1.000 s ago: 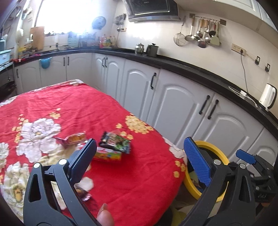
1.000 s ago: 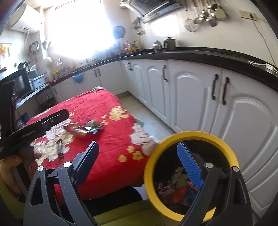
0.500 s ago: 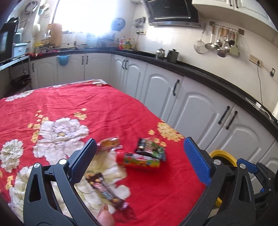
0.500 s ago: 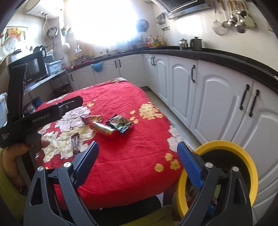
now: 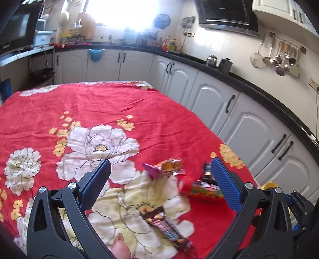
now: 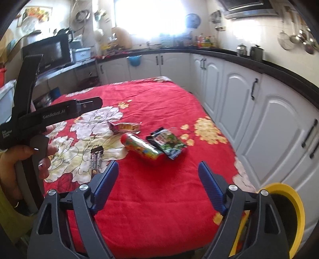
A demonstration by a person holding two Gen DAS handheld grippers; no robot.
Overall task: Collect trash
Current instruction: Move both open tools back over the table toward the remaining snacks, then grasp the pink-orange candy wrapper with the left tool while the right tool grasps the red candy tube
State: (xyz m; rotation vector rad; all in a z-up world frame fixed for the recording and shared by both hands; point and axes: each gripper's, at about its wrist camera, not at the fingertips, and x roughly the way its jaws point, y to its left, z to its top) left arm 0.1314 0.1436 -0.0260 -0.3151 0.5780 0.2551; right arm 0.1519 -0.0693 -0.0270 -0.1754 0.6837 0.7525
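step: I am reaching for wrappers on the bench | right gripper (image 6: 158,179) fingers closing, empty, tube (image 6: 142,148) ahead | left gripper (image 5: 159,187) wide, empty, over candy bar (image 5: 166,229) | next: lowering onto one wrapper

Kitchen setting, bright window (image 6: 151,18) glaring at the back. White cabinet doors (image 5: 211,99) with dark handles curving along the right, under a black countertop (image 5: 259,87). Two metal pots (image 5: 219,61) on that countertop; ladles and a strainer (image 5: 279,59) hanging on the tiled wall above. Dark range hood (image 5: 225,14) upper right. Black microwave (image 6: 49,49) on the left-hand counter, blue bowl (image 6: 134,59) hanging at a cabinet front. Red floral cloth (image 5: 99,103) spread over the bench
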